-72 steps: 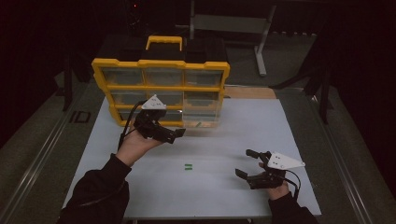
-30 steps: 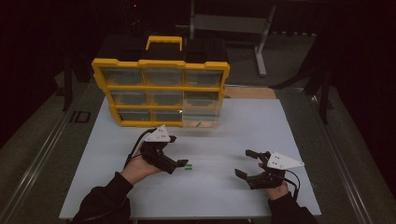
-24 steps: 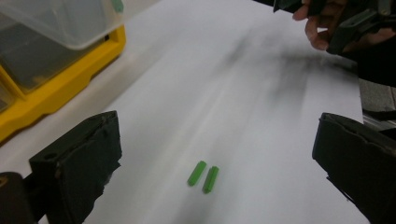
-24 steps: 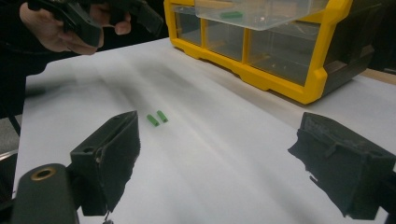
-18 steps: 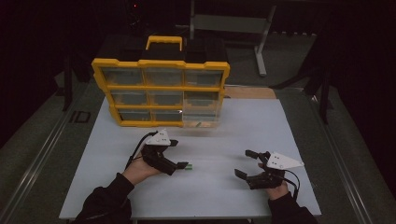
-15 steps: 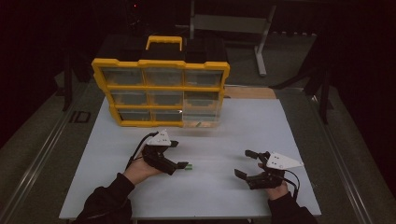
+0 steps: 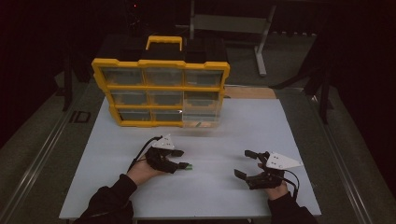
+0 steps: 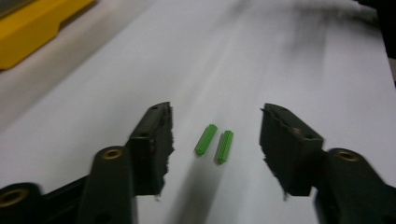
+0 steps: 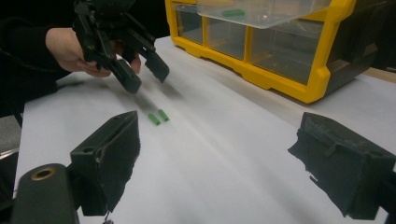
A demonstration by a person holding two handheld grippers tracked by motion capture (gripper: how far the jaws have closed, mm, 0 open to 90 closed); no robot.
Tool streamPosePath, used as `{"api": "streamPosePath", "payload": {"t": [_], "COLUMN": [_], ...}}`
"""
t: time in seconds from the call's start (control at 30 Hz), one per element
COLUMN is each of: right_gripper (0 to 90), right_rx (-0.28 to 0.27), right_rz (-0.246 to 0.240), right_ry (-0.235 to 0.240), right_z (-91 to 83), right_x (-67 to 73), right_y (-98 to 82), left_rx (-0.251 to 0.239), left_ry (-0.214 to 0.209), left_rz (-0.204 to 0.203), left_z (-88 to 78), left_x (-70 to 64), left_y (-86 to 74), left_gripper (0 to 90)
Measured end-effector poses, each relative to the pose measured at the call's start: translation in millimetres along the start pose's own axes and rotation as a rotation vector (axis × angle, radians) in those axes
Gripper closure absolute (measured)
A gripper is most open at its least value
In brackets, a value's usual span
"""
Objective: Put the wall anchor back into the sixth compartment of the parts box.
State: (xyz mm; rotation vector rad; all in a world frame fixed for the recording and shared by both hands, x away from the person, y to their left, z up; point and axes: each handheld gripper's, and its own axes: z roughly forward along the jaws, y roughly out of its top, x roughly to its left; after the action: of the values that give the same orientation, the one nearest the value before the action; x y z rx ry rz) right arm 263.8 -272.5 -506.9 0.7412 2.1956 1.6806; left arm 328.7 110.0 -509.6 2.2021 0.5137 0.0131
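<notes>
While the left gripper (image 8: 215,126) hangs low over the worktop (image 7: 289,130), its jaws have just been closing, yet they stand apart with two green connectors (image 8: 214,142) lying side by side between them, touched by neither pad. From the high view the pair blurs into one green speck at that gripper's tips, well in front of the yellow organizer (image 7: 161,93). One clear drawer (image 9: 261,11) of the organizer is pulled out, a green piece inside it, its shape hard to make out. Right of the connectors and farther from the organizer, the right gripper (image 7: 250,165) rests, jaws wide apart and empty.
</notes>
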Motion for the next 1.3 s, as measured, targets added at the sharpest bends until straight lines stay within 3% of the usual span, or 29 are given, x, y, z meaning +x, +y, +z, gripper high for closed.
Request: {"api": "streamPosePath", "payload": {"t": [0.33, 0.67, 1.3], "right_gripper": [13.8, 13.8, 13.8], "right_rx": [0.003, 0.004, 0.003], "right_rz": [0.002, 0.006, 0.007], "right_ry": [0.002, 0.001, 0.000], "right_z": [0.5, 0.1, -0.3], "right_x": [0.3, -0.1, -0.7], "right_y": [-0.2, -0.4, -0.5], "left_rx": [0.043, 0.076, 0.127], "left_ry": [0.021, -0.002, -0.022], "left_rz": [0.005, 0.023, 0.023], "left_z": [14.8, 24.1, 34.8], "left_x": [1.8, 2.0, 5.3], "left_y": [1.4, 5.2, 2.6], "left_gripper": [58.5, 69.9, 75.4]}}
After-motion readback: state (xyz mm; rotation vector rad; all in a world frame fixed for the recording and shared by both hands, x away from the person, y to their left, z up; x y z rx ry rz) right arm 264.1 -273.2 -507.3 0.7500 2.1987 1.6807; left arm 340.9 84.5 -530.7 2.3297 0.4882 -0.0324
